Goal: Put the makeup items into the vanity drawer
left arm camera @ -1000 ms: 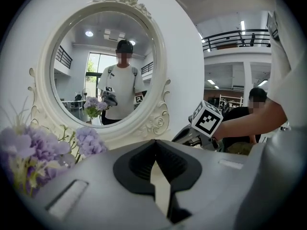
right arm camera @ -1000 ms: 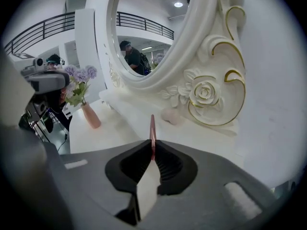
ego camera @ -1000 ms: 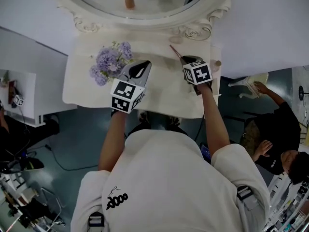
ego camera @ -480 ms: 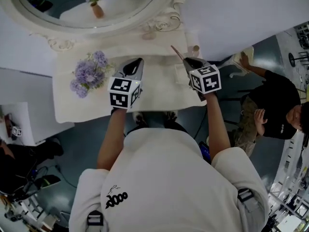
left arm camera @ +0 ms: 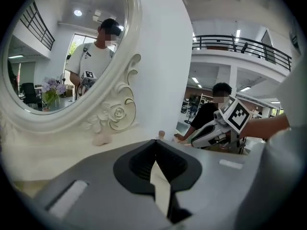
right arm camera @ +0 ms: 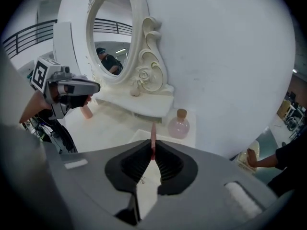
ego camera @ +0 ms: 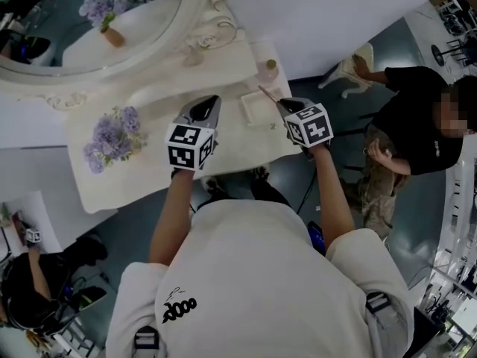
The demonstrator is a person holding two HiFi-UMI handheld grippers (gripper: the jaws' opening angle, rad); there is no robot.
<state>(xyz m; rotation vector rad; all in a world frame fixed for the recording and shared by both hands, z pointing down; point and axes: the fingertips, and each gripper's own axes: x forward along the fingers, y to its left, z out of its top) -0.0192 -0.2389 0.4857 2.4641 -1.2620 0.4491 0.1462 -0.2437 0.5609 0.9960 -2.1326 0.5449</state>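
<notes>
Nearest, between the right gripper's point(right arm camera: 152, 153) jaws — slim pink makeup stick point(right arm camera: 153, 134), pinched, long axis pointing straight ahead. Just beyond its tip: shallow white tray point(right arm camera: 137, 135); pink bottle point(right arm camera: 179, 125) behind. Left gripper point(left arm camera: 155, 147) — closed, empty, farther from the tray.

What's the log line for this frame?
left gripper: shut, empty | right gripper: shut on thin pink stick | both over vanity top

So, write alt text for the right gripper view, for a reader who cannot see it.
The right gripper is shut on a thin pink stick pointing ahead over a white vanity top. Beyond stand a round pink bottle and an ornate oval mirror; the left gripper hovers at left.
</notes>
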